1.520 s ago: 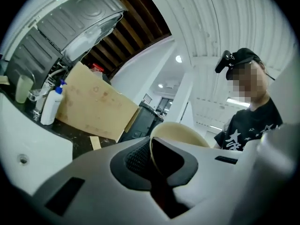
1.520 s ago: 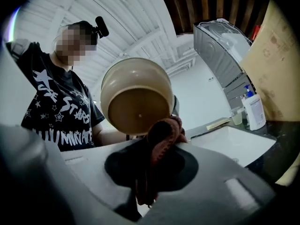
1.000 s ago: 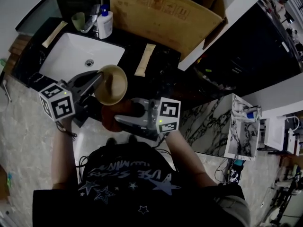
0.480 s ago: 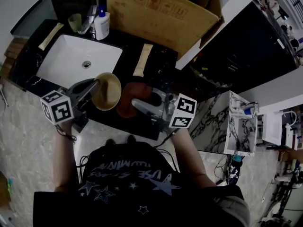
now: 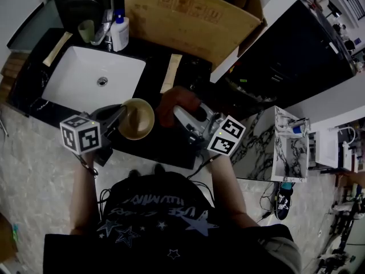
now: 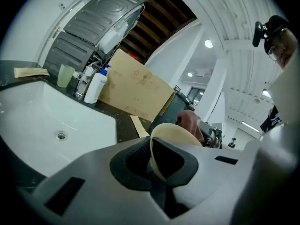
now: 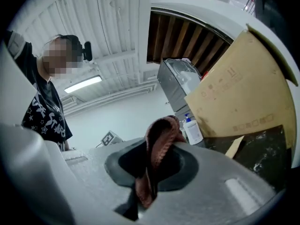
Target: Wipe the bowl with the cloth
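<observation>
**Bowl in the left claw, cloth in the right**

We hold the left claw (image 5: 121,116) closed on the rim of the tan bowl (image 5: 137,119). In the left gripper view the thin wall of the bowl stands pinched between the two dark pads. The bowl is tipped, with its hollow facing up and toward our right. It sits over the front part of the dark surface (image 5: 157,144), just right of the white sink (image 5: 68,76).

We hold the right claw (image 5: 181,112) closed on the reddish-brown cloth (image 5: 171,103). In the right gripper view a bunched fold of the cloth rises from between the pads, and a tail hangs below them. The cloth is just beside the bowl's right edge, and we cannot tell whether the two touch.

At the back of the surface, a soap bottle (image 5: 119,32) and a pale green cup (image 5: 86,31) stand behind the sink. A large cardboard sheet (image 5: 188,21) leans to their right.
</observation>
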Motion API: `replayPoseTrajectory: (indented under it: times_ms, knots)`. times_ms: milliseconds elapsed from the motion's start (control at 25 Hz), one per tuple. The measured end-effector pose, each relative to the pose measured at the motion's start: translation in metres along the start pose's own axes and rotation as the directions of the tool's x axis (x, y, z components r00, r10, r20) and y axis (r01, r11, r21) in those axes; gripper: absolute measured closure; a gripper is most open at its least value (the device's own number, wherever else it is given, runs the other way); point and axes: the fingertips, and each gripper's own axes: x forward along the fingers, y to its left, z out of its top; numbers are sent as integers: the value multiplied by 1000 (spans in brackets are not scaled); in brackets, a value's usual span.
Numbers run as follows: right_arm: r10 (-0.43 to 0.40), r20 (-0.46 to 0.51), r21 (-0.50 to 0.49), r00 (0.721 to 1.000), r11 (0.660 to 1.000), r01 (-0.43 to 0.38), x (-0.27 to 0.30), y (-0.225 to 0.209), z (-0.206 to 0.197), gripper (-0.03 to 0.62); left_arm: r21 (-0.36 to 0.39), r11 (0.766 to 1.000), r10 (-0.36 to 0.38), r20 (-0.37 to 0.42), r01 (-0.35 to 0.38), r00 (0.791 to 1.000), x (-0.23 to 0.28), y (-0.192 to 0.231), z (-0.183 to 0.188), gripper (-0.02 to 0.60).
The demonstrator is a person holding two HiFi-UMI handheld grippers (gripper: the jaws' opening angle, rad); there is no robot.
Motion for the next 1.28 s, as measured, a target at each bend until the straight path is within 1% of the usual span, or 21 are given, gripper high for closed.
replayPoseTrajectory:
  times_ms: [200,360,520,600,680,920,1120,1160,1240,1280]
  knots:
    - [-113,-6,-14,994,993,113,-14,-12,-5,544,0,998,55,-96,-55,994,15,9,-17,561]
    - [-180,2,-10,984,984,180,-22,-17,-7,543,16,992,123,-180,-122,976,29,22,-38,561]
    - [-215,-6,-13,976,976,215,-28,-14,-13,543,-2,991,126,-224,-130,966,40,27,-50,561]
    - [-233,-16,-13,972,972,233,-31,-12,-16,543,11,991,131,-247,-132,960,44,29,-54,561]
    - [-255,-25,-14,967,967,255,-33,-11,-17,543,24,993,119,-259,-117,958,47,28,-55,561]
    - [-296,-20,-20,955,955,296,-33,0,-16,543,84,994,87,-258,-68,962,50,22,-55,561]
    - [-352,-1,-2,936,936,352,-44,15,-24,543,89,996,48,-209,-30,977,48,17,-52,556]
    - [-363,-4,2,932,932,363,-47,18,-28,543,84,996,36,-196,-20,980,47,15,-51,530]
    - [-383,-11,8,924,924,383,-53,25,-35,543,59,998,8,-158,1,987,45,12,-47,423]
    - [-393,-13,12,920,919,393,-57,27,-38,543,48,999,1,-136,6,991,44,11,-44,393]
